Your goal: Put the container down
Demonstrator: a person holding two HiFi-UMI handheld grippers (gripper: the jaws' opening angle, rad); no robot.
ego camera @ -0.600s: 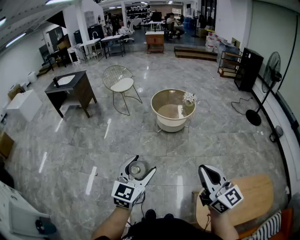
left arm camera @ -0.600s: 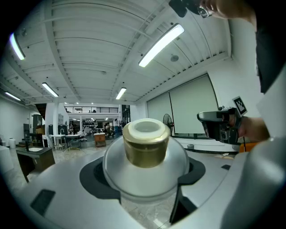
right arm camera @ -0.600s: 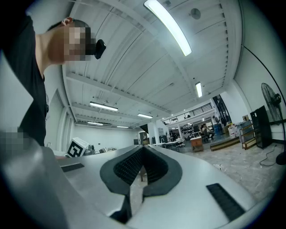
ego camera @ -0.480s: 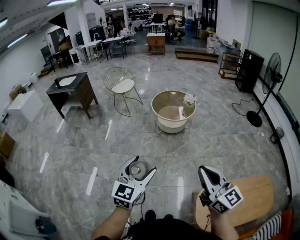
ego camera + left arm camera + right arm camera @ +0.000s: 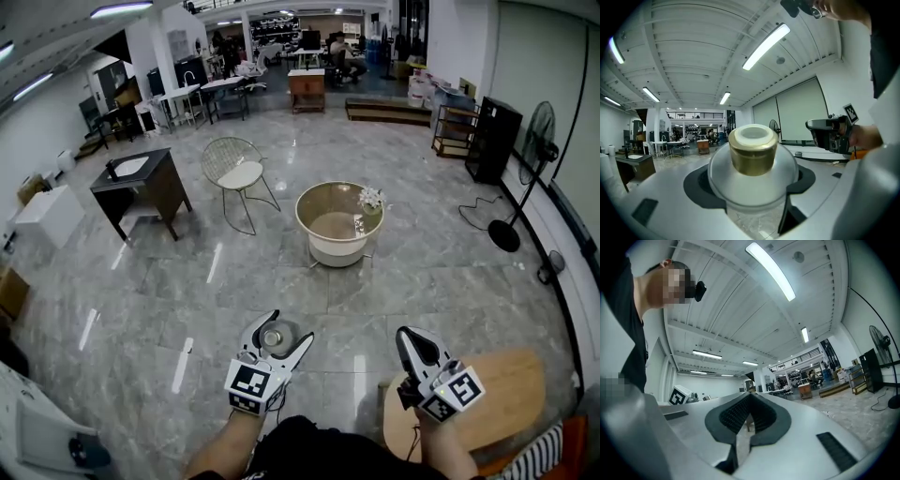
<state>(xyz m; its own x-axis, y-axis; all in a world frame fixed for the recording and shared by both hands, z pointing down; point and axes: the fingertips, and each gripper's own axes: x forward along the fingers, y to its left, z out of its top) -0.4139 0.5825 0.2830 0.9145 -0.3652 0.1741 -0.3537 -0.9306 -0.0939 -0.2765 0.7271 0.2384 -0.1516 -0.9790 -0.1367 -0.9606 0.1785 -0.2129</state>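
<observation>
The container (image 5: 274,337) is a clear rounded jar with a gold lid (image 5: 753,151). It is held above the grey marble floor between the jaws of my left gripper (image 5: 277,339), which is shut on it. In the left gripper view the jar (image 5: 754,183) fills the gap between the white jaws. My right gripper (image 5: 415,343) is held to the right at about the same height. Its dark ribbed pads (image 5: 740,414) are together with nothing between them. The right gripper (image 5: 828,133) also shows in the left gripper view, off to the right.
A round wooden tabletop (image 5: 511,398) lies just below and right of my right gripper. Farther ahead stand a round gold coffee table (image 5: 323,234) with flowers, a wire chair (image 5: 236,171) and a dark washstand (image 5: 141,183). A floor fan (image 5: 530,178) stands by the right wall.
Both grippers keep their places and the jar stays held. Only the head view has shifted slightly.
</observation>
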